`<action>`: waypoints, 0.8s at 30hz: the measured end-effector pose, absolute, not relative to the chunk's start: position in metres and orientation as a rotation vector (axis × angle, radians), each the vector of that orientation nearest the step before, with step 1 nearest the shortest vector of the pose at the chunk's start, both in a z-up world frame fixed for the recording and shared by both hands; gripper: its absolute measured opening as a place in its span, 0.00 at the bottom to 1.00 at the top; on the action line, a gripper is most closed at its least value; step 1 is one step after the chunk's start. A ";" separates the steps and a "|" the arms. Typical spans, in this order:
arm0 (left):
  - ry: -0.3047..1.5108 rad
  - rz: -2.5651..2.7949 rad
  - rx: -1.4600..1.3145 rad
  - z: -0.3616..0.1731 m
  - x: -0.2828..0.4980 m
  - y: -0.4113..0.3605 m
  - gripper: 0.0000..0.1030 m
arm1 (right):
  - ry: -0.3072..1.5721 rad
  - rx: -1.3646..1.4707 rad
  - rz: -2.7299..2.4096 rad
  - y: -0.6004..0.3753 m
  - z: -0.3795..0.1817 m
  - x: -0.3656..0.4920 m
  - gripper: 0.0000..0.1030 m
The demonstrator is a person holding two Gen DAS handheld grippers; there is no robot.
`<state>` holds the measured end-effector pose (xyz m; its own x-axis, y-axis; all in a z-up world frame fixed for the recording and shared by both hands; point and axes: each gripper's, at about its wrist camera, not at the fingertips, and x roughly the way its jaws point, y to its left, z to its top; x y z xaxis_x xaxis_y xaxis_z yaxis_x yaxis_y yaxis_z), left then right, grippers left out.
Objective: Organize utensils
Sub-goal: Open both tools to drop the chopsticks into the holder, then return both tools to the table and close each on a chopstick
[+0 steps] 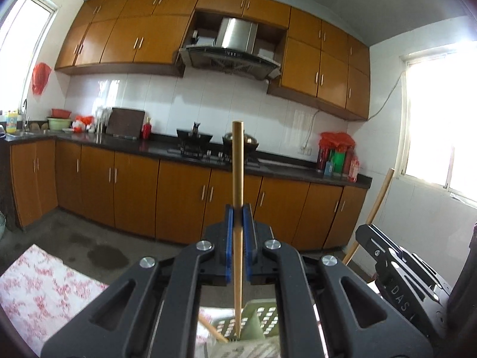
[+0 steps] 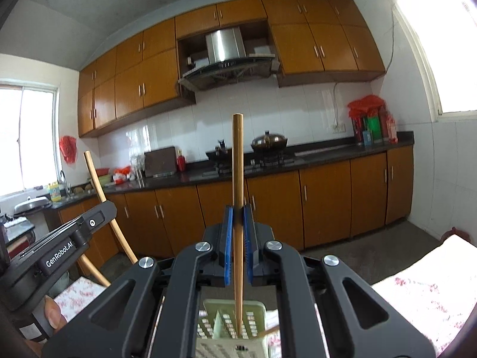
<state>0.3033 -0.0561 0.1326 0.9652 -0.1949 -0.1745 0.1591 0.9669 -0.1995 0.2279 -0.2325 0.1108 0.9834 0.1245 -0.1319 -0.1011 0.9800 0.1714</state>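
Note:
In the left wrist view my left gripper (image 1: 238, 208) is shut on a wooden chopstick (image 1: 237, 161) that stands upright. Its thin lower end points down into a pale green perforated utensil holder (image 1: 263, 317), where another stick (image 1: 212, 330) leans. In the right wrist view my right gripper (image 2: 238, 208) is likewise shut on a second upright chopstick (image 2: 237, 155), tip down over the same holder (image 2: 258, 308). Each gripper shows in the other's view: the right gripper (image 1: 365, 231) with its chopstick (image 1: 379, 198) at the right, the left gripper (image 2: 108, 208) with its chopstick (image 2: 97, 180) at the left.
A table with a red-and-white floral cloth (image 1: 44, 283) lies under both grippers. A thumb (image 2: 53, 316) shows at the lower left. Beyond are a dark counter (image 1: 134, 146) with a stove and wok (image 2: 268, 141), orange cabinets and bare floor.

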 end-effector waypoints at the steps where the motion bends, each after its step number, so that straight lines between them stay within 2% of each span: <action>1: 0.204 -0.180 -0.187 0.130 0.303 -0.054 0.08 | 0.155 0.166 0.115 -0.232 0.109 0.229 0.08; 5: 0.225 -0.177 -0.190 0.126 0.298 -0.046 0.12 | 0.182 0.175 0.120 -0.234 0.107 0.223 0.09; 9: 0.231 -0.169 -0.173 0.128 0.289 -0.038 0.16 | 0.184 0.164 0.112 -0.236 0.113 0.213 0.27; 10: 0.234 -0.168 -0.174 0.130 0.285 -0.035 0.16 | 0.182 0.164 0.110 -0.238 0.114 0.212 0.29; 15: 0.235 -0.158 -0.182 0.137 0.261 -0.020 0.22 | 0.172 0.152 0.097 -0.244 0.127 0.188 0.31; 22: 0.305 -0.139 -0.162 0.129 0.206 0.005 0.24 | 0.230 0.166 0.082 -0.261 0.118 0.137 0.33; 24: 0.345 -0.115 -0.137 0.111 0.187 0.013 0.32 | 0.298 0.161 0.076 -0.264 0.100 0.128 0.33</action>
<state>0.1872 0.0128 0.1110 0.9346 -0.1357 -0.3287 0.0889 0.9841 -0.1534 0.1282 -0.2640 0.1001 0.9531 0.0985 -0.2863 -0.0510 0.9843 0.1691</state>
